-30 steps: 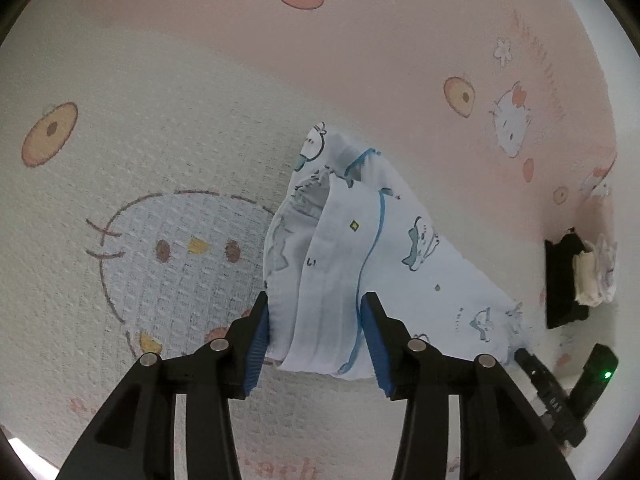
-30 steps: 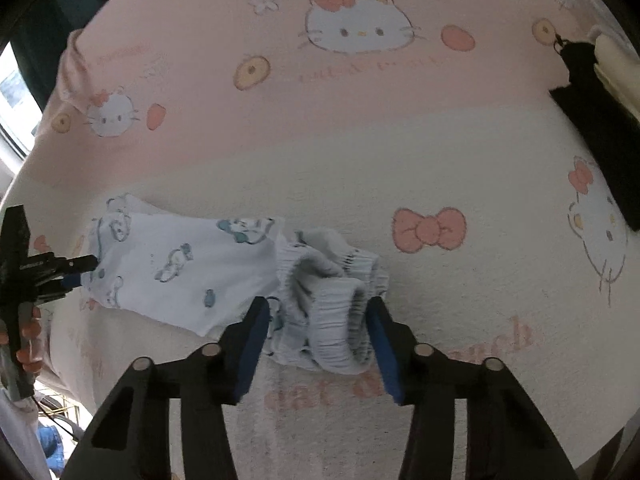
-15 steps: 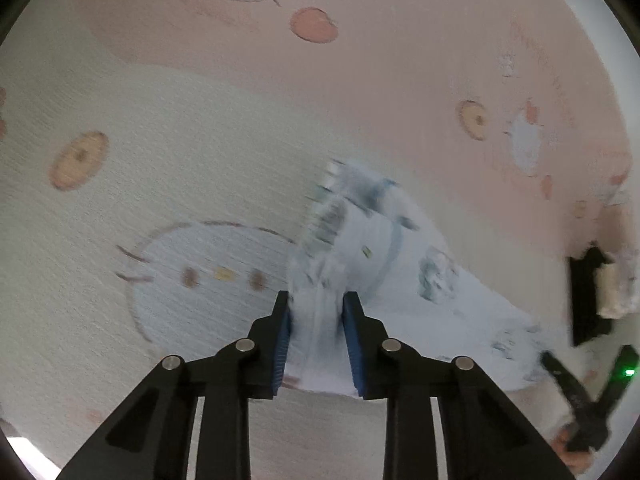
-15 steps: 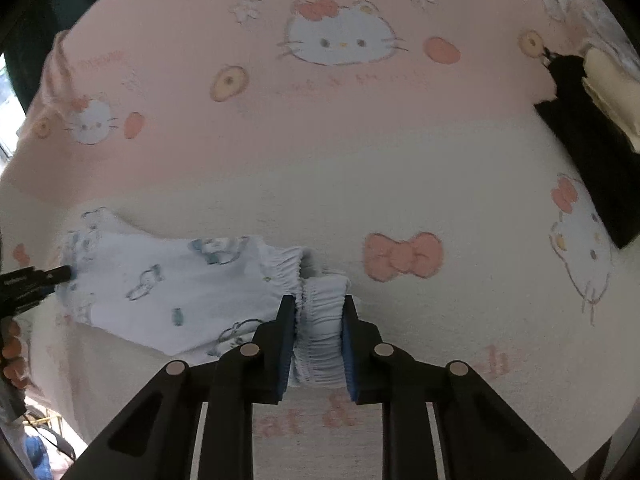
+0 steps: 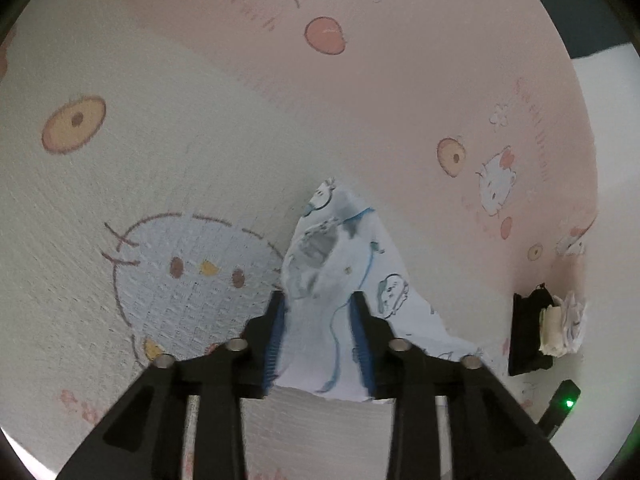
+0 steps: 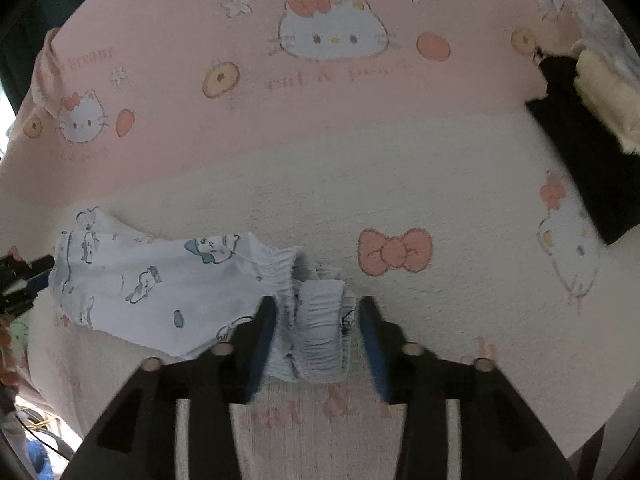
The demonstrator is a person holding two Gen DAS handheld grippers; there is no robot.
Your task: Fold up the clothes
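A small white garment with blue cartoon prints and blue piping lies stretched across the bedspread. My left gripper straddles its narrow end; the jaws are opening, and the cloth fills the gap from pad to pad. At the other end the gathered elastic waistband is bunched between the fingers of my right gripper. Those jaws are opening too, with a gap showing beside the right pad. The rest of the garment runs off to the left in the right wrist view.
A pink and cream cat-print bedspread covers the whole surface. A black folded item with a cream cloth on top sits at the right, also a black folded item in the right wrist view. The bedspread's edge drops away far left.
Half a second ago both pairs of jaws had squeezed in on the cloth; now both stand wider again. The left view has risen slightly, showing more bedspread.
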